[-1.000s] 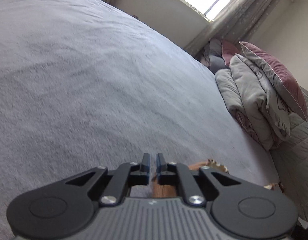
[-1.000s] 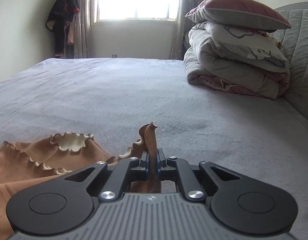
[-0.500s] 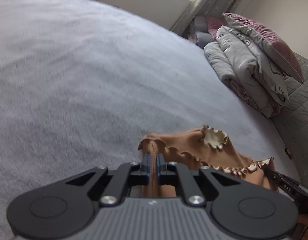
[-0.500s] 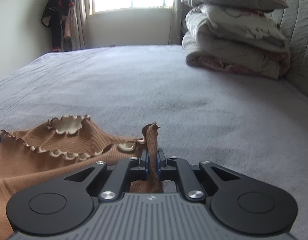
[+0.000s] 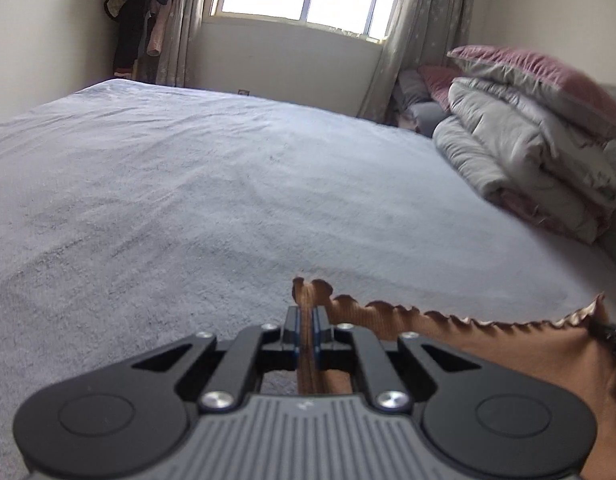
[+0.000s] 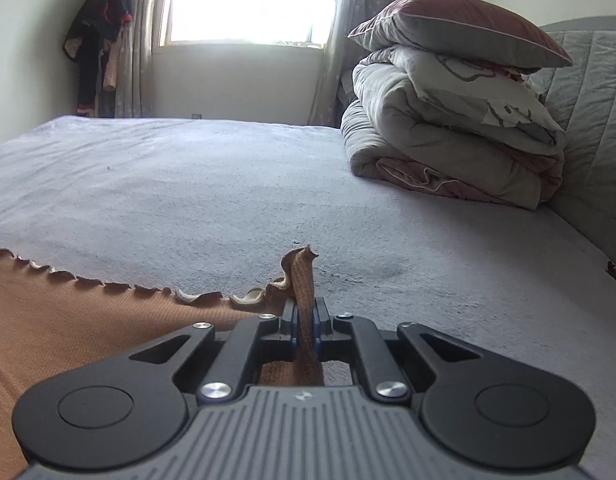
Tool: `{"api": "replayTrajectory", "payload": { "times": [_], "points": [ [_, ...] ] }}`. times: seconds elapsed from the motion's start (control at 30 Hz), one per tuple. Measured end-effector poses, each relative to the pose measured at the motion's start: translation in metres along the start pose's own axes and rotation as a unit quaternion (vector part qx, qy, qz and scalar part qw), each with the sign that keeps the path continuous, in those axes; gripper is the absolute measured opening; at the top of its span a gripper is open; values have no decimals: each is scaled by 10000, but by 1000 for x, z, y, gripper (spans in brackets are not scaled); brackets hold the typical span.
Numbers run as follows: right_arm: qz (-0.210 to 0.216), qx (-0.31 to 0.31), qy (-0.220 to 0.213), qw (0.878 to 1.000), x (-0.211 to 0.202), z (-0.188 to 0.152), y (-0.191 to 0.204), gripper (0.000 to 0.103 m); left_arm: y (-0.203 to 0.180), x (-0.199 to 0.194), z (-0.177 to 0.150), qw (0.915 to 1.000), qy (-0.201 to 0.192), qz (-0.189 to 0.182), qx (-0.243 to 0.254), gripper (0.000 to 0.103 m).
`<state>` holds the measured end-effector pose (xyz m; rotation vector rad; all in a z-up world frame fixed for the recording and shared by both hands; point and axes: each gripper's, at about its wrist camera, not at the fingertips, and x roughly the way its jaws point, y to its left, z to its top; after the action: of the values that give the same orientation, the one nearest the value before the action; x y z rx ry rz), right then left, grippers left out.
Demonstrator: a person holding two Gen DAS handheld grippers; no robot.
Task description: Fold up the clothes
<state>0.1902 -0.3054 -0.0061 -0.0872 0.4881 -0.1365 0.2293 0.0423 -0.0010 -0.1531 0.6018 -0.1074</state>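
Note:
A brown ribbed garment (image 5: 508,344) with a frilled cream edge hangs stretched between my two grippers above the grey bed (image 5: 227,200). My left gripper (image 5: 305,320) is shut on one corner of it; the cloth runs off to the right, where the tip of the other gripper (image 5: 614,338) shows. My right gripper (image 6: 305,312) is shut on the other corner of the garment (image 6: 87,320), which spreads to the left with its frilled edge taut.
A stack of folded grey duvets and a pink pillow (image 6: 460,120) sits at the head of the bed on the right, against a quilted headboard (image 6: 588,100). A window with curtains (image 6: 247,0) and hanging clothes (image 6: 95,40) are at the far wall.
Both grippers have lifted and pulled apart, drawing the garment's frilled edge straight. The left gripper's view has swung from looking down at the bed to level, towards the window.

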Motion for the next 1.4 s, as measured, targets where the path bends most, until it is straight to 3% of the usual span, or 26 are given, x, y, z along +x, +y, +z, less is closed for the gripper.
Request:
{"api": "replayTrajectory", "payload": {
  "times": [0.17, 0.33, 0.37, 0.4, 0.43, 0.53, 0.67, 0.8, 1.03, 1.17, 1.27, 1.4],
  "points": [
    [3, -281, 696, 9972, 30, -9, 9, 8, 3, 26, -15, 9991, 412, 109, 23, 6],
    [-86, -535, 950, 9940, 32, -3, 15, 10, 0, 25, -12, 9982, 568, 108, 183, 12],
    [-82, -501, 979, 9939, 29, -1, 13, 16, 1, 23, -9, 9976, 663, 30, 168, 15],
    [-74, -413, 1000, 9941, 26, 2, 10, 18, 3, 18, -5, 9971, 749, -44, 121, 24],
    [-38, -299, 1027, 9943, 22, 3, 5, 24, 5, 13, -2, 9967, 795, -125, 69, 40],
    [108, 42, 1124, 9936, 8, 1, -12, 34, 13, -6, -3, 9965, 805, -223, -35, 59],
    [127, 476, 1062, 9931, -19, -1, -36, 35, 25, -30, -7, 9948, 957, -123, -317, 60],
    [268, 461, 613, 9967, -60, -6, -35, 36, 14, -78, -22, 9990, 363, -172, -179, 60],
    [1170, 177, 327, 9924, -106, -26, 31, 39, -53, -99, -65, 9955, 179, -765, 534, 60],
    [1504, 69, 407, 9878, -111, -43, 55, 40, -69, -90, -97, 9925, 304, -542, 1050, 60],
    [1329, 31, 522, 9897, -103, -61, 40, 39, -51, -93, -112, 9910, 191, -573, 1194, 61],
    [1213, 451, 593, 9898, -104, -61, -9, 39, -27, -103, -98, 9917, 250, -333, 1216, 61]
  ]
}}
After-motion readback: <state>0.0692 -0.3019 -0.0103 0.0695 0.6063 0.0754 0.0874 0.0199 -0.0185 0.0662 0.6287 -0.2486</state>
